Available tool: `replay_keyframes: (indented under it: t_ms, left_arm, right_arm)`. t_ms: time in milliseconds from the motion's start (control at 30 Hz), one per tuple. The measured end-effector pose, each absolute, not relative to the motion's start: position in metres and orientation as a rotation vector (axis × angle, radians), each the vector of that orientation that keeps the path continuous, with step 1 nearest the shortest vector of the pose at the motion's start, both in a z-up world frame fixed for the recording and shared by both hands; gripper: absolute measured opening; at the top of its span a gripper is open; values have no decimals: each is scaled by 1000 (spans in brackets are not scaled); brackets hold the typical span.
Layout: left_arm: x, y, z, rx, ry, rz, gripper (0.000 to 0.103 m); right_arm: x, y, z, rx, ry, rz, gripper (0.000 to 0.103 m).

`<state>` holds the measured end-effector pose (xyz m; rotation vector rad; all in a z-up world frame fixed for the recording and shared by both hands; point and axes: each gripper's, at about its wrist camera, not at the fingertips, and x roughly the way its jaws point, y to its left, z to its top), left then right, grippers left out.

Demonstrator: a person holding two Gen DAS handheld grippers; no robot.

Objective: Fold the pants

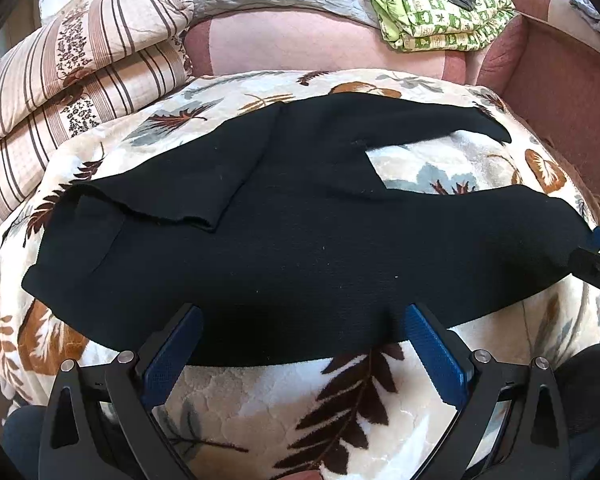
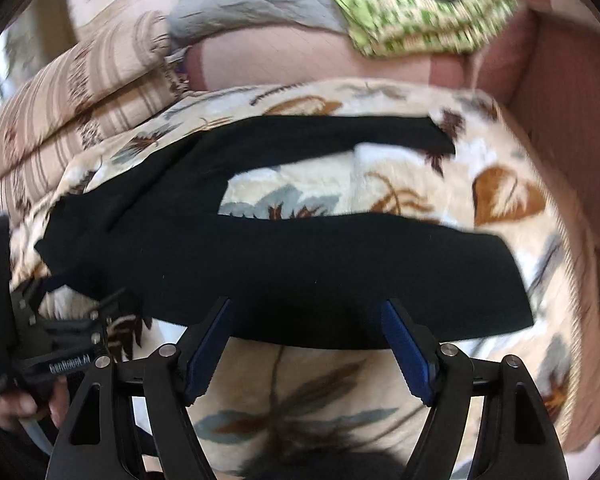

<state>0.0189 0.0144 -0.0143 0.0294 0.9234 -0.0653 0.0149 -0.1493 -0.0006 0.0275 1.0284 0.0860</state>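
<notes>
black pants [image 1: 300,232] lie spread flat on the leaf-print blanket [image 1: 260,392], waistband toward 9 o'clock, legs running to 3 o'clock and parted in a v. no leg-on-leg fold shows yet, so i judge folding barely begun. my left tongs [image 1: 304,332] are spread, straddling the near edge, pinching nothing. my right tongs [image 2: 306,332] are spread too, empty over the near leg.

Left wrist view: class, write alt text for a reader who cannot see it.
Black pants lie spread across a leaf-patterned blanket, legs stretching right and parted. The left gripper stands open at the near edge of the pants. Folded striped bedding and a green patterned cloth lie behind.
</notes>
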Motion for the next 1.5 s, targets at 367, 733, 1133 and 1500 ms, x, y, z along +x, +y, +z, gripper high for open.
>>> replay_keyframes:
  t_ms: [367, 733, 1133, 1500]
  left_arm:
    - [28, 14, -16, 4, 975, -78, 102]
    - [28, 11, -17, 15, 979, -72, 102]
    - [28, 10, -19, 32, 979, -51, 101]
    - [56, 10, -23, 9, 1054, -21, 101]
  right_arm:
    - [22, -152, -12, 1, 1046, -21, 82]
    - [21, -149, -11, -7, 1043, -10, 82]
    - [22, -149, -12, -3, 1043, -6, 82]
    - [20, -152, -12, 27, 1034, 7, 82]
